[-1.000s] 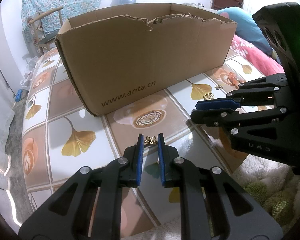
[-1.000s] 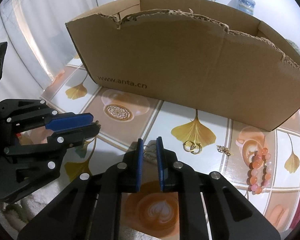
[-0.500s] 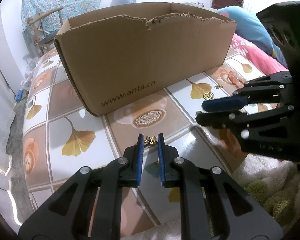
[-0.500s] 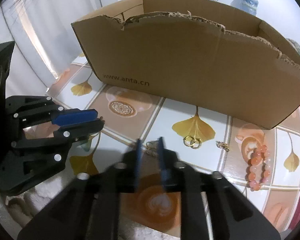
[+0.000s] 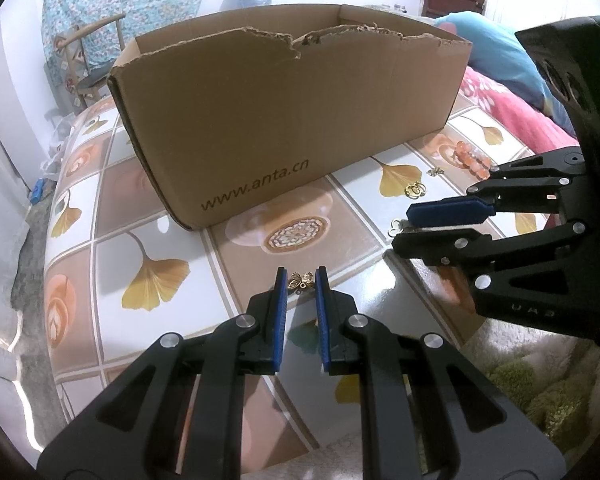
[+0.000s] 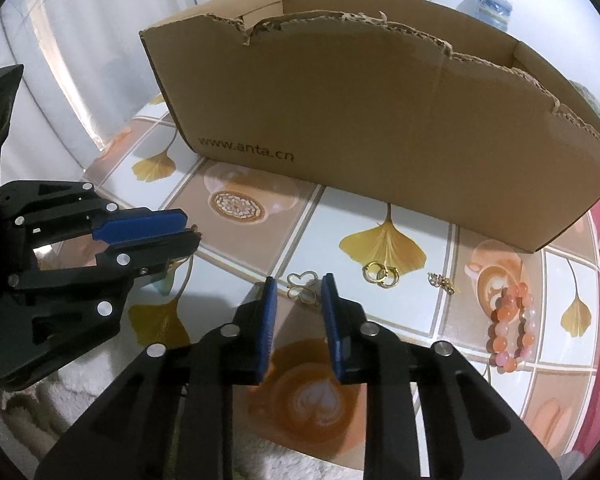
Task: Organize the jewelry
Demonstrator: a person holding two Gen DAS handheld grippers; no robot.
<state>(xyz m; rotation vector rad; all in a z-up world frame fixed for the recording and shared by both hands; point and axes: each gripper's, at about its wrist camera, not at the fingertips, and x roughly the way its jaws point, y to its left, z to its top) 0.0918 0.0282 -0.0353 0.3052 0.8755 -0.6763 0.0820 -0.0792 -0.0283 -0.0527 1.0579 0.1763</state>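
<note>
Change: the right gripper (image 6: pixel 297 294) has eased back from the table (image 6: pixel 380 220); its fingers opened and have just been closing again, with the gold clover piece (image 6: pixel 302 288) between them.
Right fingers: a narrow gap, one finger on each side of the clover piece; the pads do not appear to press on it, and it lies flat on the table.
Left gripper (image 5: pixel 301 280): unmoved; fingers narrow, clamped on a small gold butterfly charm (image 5: pixel 301 280) held at the tips above the table.
Left gripper in the right wrist view (image 6: pixel 188 236): fingers nearly together, a speck of gold at the tips.
Cardboard box (image 5: pixel 292 120): open-topped with a torn upper edge, standing on the table behind both grippers.
Gold hoop earrings (image 6: pixel 381 272): on the table right of the clover piece, on a yellow leaf print.
Small gold charm (image 6: pixel 442 281): just right of the hoops.
Pink bead bracelet (image 6: pixel 510 326): farthest right, near the table edge.
</note>
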